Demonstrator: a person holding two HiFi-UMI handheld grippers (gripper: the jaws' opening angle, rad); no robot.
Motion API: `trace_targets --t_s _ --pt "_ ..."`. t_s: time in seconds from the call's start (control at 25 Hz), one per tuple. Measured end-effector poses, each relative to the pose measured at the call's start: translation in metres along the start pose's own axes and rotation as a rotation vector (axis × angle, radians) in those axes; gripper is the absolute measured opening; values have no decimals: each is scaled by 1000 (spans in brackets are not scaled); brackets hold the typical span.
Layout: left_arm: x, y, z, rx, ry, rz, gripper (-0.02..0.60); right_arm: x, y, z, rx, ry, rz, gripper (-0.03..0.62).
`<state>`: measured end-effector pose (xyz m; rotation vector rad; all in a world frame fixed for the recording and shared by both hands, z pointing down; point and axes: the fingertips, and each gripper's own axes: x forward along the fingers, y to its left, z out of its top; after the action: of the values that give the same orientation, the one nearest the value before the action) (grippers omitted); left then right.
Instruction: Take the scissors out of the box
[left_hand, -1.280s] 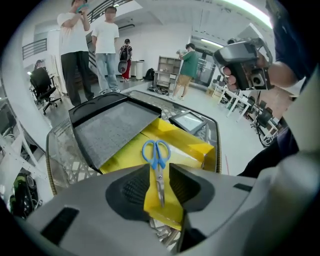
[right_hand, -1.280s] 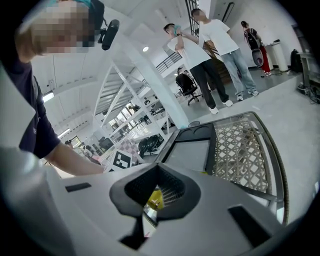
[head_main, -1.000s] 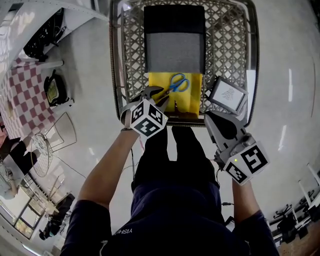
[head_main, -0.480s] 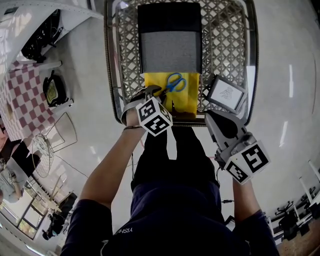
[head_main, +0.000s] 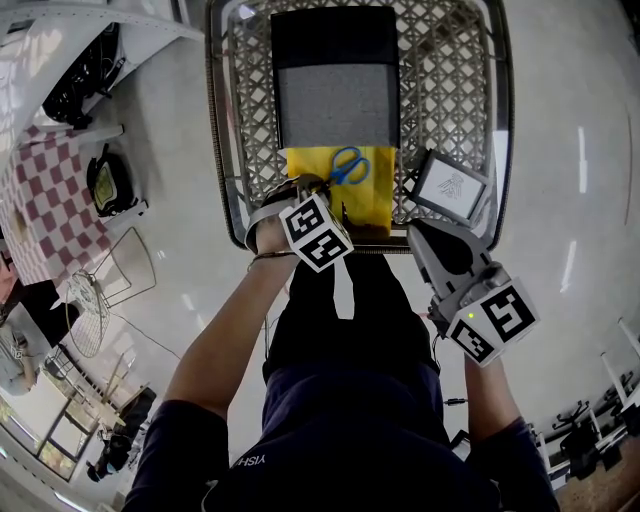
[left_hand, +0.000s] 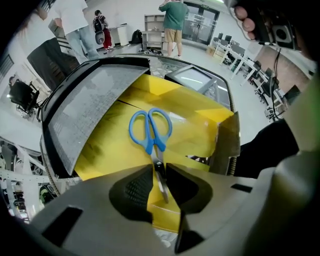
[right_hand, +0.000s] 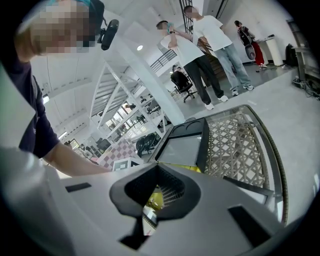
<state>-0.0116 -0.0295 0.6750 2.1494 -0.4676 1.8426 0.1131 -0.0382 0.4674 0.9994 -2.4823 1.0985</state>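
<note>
- Only the left gripper view shows it: my left gripper (left_hand: 159, 169) jaws, just closing, narrowly straddle the scissors (left_hand: 150, 131) blades in the yellow box (left_hand: 100, 155).
- Head view: box at basket (head_main: 455, 90) near edge.
- My right gripper (right_hand: 156, 167): jaws together, empty.

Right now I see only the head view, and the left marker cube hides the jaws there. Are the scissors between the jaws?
Observer: Yes. In the left gripper view the blades of the scissors stand between the jaws of the left gripper. The jaws have just been closing. I cannot tell whether the pads press yet.
Operator: Where on the blades are the jaws?
Observer: At the pivot, just below the blue handles.
Operator: Are the scissors lifted?
Observer: No, they lie flat on the yellow floor of the box.
</note>
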Motion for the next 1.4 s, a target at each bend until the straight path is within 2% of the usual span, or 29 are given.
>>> trace_targets --t_s 0.16,0.44,0.8,1.24,1.4 --pt "1 -2 -2 -11 -6 -8 79 -2 1 2 -5 -5 -4 14" --pt "-5 -3 -4 -7 -34 -24 72 -5 5 5 -13 -7 -20 14" --pt "-49 13 9 -64 -179 2 71 -2 22 15 -37 -20 -16 14" --pt "-126 36 28 -114 -371 52 71 -1 51 49 -108 -60 -17 14" --pt "-159 45 32 -111 -426 78 71 -3 66 64 -133 -77 -18 14"
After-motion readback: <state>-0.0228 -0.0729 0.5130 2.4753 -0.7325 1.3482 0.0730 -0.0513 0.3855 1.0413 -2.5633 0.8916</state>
